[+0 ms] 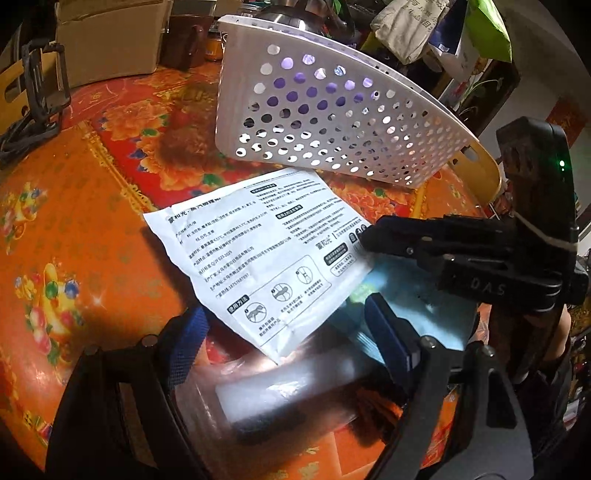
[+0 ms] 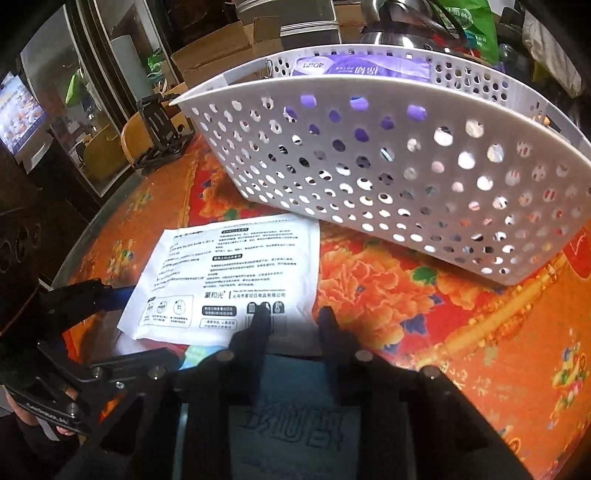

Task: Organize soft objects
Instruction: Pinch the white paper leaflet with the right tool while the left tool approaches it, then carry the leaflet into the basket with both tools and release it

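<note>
A white printed pouch (image 1: 266, 254) (image 2: 229, 280) lies flat on the orange flowered cloth, in front of a white perforated basket (image 1: 332, 122) (image 2: 388, 177). A purple tissue pack (image 2: 362, 68) lies in the basket. My left gripper (image 1: 288, 332) (image 2: 122, 328) stands wide, with a clear-wrapped pack (image 1: 280, 391) spanning the gap between its blue pads (image 1: 188, 339). My right gripper (image 2: 294, 319) (image 1: 369, 236) hovers at the pouch's near right corner. Its fingers (image 2: 260, 321) stand a narrow gap apart, and nothing shows pinched between them. A blue pack (image 2: 291, 417) (image 1: 417, 306) lies under it.
A black stand (image 1: 40, 85) (image 2: 162, 129) sits at the table's far left. Cardboard boxes (image 1: 110, 33), a brown jar (image 1: 188, 40), a steel kettle (image 2: 399, 22) and bags (image 1: 480, 26) crowd the back behind the basket. The round table edge (image 2: 74, 258) curves along the left.
</note>
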Available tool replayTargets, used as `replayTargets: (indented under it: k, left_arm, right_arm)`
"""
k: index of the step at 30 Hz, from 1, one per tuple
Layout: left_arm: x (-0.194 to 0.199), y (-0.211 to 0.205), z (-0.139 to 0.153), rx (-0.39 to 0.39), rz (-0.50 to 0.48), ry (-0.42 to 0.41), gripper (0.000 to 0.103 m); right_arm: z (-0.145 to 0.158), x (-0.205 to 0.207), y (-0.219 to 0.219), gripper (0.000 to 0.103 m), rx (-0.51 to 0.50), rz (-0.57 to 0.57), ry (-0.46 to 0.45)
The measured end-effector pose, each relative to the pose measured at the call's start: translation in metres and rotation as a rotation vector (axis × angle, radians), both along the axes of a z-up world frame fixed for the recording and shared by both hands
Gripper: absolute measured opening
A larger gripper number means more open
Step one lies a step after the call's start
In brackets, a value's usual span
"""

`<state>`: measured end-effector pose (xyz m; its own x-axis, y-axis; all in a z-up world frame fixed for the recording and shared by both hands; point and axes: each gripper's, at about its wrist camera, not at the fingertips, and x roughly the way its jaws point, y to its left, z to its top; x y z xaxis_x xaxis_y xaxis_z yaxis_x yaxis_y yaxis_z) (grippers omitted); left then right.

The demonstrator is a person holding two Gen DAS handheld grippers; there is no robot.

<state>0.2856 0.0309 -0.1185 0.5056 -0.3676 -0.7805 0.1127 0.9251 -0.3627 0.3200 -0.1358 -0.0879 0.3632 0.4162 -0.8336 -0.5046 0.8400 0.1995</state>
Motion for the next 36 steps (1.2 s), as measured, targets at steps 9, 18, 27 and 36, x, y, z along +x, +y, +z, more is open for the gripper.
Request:
replayTargets:
  k: [9, 18, 27, 36]
  left_arm:
    - [0.007, 0.013, 0.000, -0.065, -0.004, 0.009, 0.078]
    - [0.009, 0.024, -0.001, -0.071, 0.014, 0.004, 0.056]
    - [0.006, 0.032, -0.005, -0.070, 0.049, -0.011, 0.019]
    - [-0.019, 0.029, 0.029, -0.061, 0.041, -0.142, 0.017]
  right_arm:
    - [0.001, 0.018, 0.008, 0.029, 0.030, 0.004, 0.051]
    - [-0.006, 0.012, 0.020, 0.025, 0.003, 0.037, 0.050]
    - [0.000, -0.005, 0.030, 0.001, -0.071, 0.056, -0.049]
    - [0.022, -0.027, 0.011, 0.001, 0.012, 0.036, -0.132]
